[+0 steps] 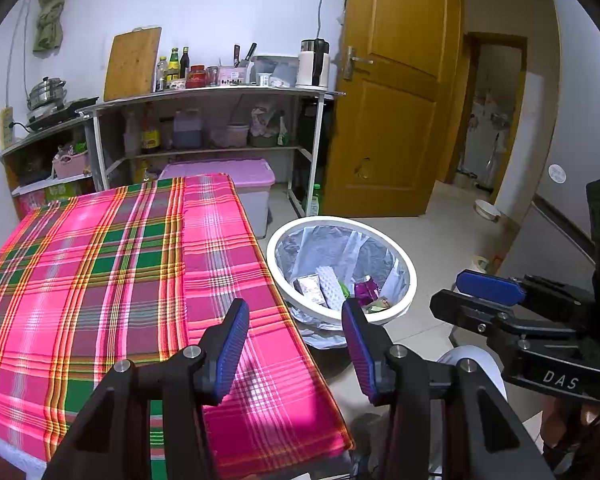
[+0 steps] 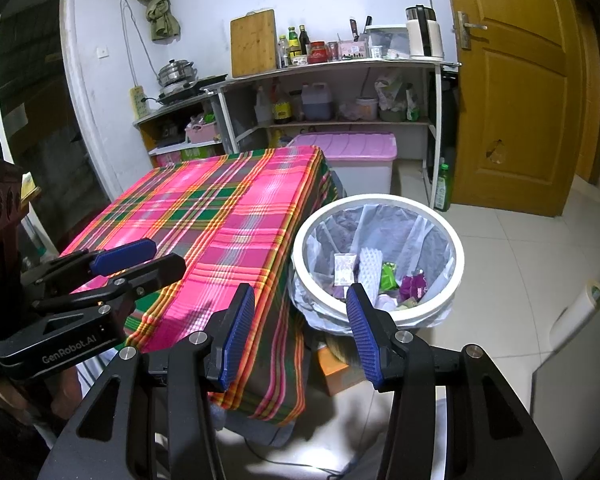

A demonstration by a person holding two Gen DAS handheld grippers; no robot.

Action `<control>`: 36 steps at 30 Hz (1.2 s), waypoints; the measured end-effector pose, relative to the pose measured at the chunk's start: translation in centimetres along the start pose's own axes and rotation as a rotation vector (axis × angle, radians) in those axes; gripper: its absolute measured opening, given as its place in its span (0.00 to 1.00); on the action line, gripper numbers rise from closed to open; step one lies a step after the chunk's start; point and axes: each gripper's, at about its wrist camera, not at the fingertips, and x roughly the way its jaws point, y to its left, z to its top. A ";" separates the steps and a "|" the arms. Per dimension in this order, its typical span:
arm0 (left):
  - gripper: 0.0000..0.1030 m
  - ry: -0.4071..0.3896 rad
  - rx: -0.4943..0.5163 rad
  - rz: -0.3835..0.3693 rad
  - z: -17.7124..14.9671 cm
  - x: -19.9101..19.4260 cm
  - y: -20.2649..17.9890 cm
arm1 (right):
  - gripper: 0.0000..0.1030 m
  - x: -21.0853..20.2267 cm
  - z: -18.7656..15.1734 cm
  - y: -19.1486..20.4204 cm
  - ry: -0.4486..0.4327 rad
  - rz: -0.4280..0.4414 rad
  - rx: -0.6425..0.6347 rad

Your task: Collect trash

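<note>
Beside table (image 1: 120, 264), bin (image 2: 380, 204) wrappers (image 2: 414, 286) partly hidden; both hand-held grippers (image 1: 296, 344) (image 2: 300, 340) released, empty.

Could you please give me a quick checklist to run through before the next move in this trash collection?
1. Left gripper empty, jaws apart: ok.
2. Right gripper empty, jaws apart: ok.
3. Plaid tablecloth free of trash: ok on the part in view.
4. Trash bin upright beside the table, liner in place: ok.
5. Wrappers inside the bin: ok.
6. Trash left on the floor: cannot tell, only part shows.
</note>
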 end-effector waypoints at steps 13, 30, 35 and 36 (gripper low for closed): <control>0.46 0.005 -0.004 0.013 0.2 0.5 0.1 | 0.47 0.4 0.1 0.0 0.008 0.002 -0.007; 0.46 0.008 -0.008 0.024 0.1 0.6 0.5 | 0.47 0.6 0.1 -0.1 0.014 0.002 -0.011; 0.46 0.010 -0.009 0.030 -0.1 0.7 0.6 | 0.47 0.6 0.1 -0.1 0.014 0.002 -0.011; 0.46 0.010 -0.009 0.030 -0.1 0.7 0.6 | 0.47 0.6 0.1 0.0 0.014 0.002 -0.011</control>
